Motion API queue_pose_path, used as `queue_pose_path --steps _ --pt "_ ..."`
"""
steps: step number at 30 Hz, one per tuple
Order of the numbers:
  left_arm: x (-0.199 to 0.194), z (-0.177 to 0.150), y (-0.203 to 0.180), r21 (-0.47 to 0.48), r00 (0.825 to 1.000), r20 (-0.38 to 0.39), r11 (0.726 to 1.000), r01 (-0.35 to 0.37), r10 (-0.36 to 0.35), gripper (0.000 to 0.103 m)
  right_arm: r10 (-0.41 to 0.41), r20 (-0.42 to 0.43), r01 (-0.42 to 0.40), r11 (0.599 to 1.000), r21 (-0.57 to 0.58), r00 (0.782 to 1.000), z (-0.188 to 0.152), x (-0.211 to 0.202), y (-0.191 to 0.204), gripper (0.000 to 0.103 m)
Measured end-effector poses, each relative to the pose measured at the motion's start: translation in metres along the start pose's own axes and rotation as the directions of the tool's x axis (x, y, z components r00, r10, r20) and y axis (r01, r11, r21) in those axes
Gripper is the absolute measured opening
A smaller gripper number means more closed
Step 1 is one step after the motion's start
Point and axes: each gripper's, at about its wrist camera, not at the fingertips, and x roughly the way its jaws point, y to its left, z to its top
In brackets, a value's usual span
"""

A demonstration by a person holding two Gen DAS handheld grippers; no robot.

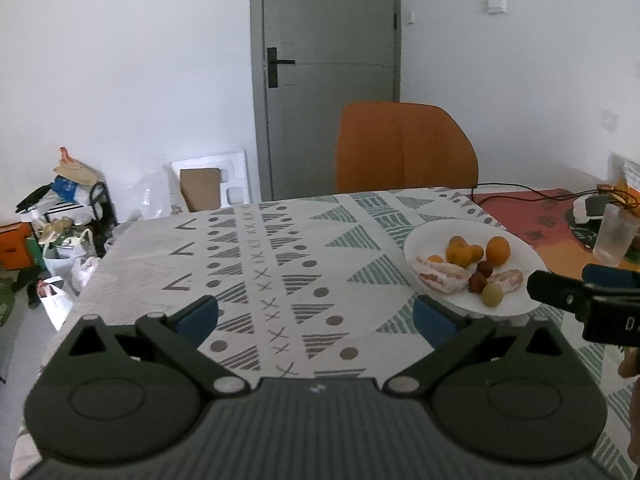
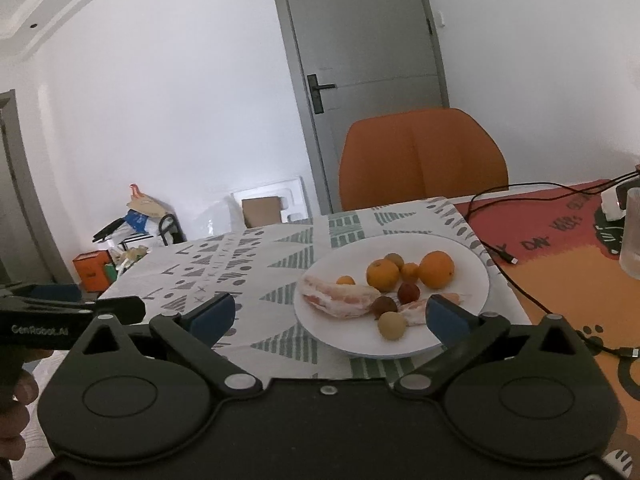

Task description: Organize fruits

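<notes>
Nearest in each wrist view is that view's own claw. The left claw [image 1: 316, 314] hangs with its blue pads wide apart over the patterned cloth of the worktop [image 1: 260, 264], holding nothing. The right claw [image 2: 330, 316] is likewise spread wide and empty, its right pad [image 2: 444, 316] overlapping the near rim of the white plate [image 2: 476, 300] in the picture; whether it touches the plate I cannot tell.

All the fruit lies on that plate, at about 2 o'clock from the left claw and at 12 to 1 o'clock from the right.

- Nearest the rim is a small yellow-green fruit [image 2: 392, 325], round and probably smooth, so likely to roll or slip; take it across its middle with a light squeeze.
- Just behind it sit two small dark red fruits [image 2: 409, 293], close together, leaving little room for a pad between them.
- At 9 to 10 o'clock on the plate lies a peeled citrus segment [image 2: 340, 300], with a smaller one [image 2: 420, 310] partly behind the right pad. These look soft, wet and easily crushed; grip gently across the thick middle.
- Farther back are the oranges [image 2: 436, 270], firm, light and rounded, best held across the widest part, plus a few small orange fruits beside them.

Beyond the worktop stands an orange chair [image 2: 420, 156] before a grey door [image 2: 360, 40].
</notes>
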Motion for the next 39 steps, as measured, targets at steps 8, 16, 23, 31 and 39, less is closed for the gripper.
queue_pose_path --steps 8,16,23,31,39 --pt "-0.027 -0.007 0.011 -0.032 1.0 0.004 0.999 -0.01 0.01 0.103 0.051 0.009 -0.05 0.998 -0.046 0.999 0.001 -0.016 0.018 0.103" --pt "-0.052 -0.015 0.026 -0.069 0.999 0.022 0.997 -0.028 0.029 0.103 0.069 0.014 -0.068 0.995 -0.068 0.997 0.002 -0.028 0.029 0.103" --pt "-0.073 -0.023 0.036 -0.086 0.998 0.036 0.995 -0.041 0.044 0.103 0.088 -0.026 -0.089 0.993 -0.074 0.996 0.001 -0.034 0.043 0.103" --pt "-0.084 -0.036 0.053 -0.131 0.998 0.032 0.99 -0.055 0.059 0.103 0.116 -0.048 -0.119 0.99 -0.07 0.992 -0.002 -0.044 0.06 0.103" --pt "-0.082 -0.04 0.064 -0.135 0.996 0.038 0.988 -0.076 0.081 0.103 0.124 -0.077 -0.131 0.988 -0.087 0.989 -0.011 -0.044 0.071 0.103"
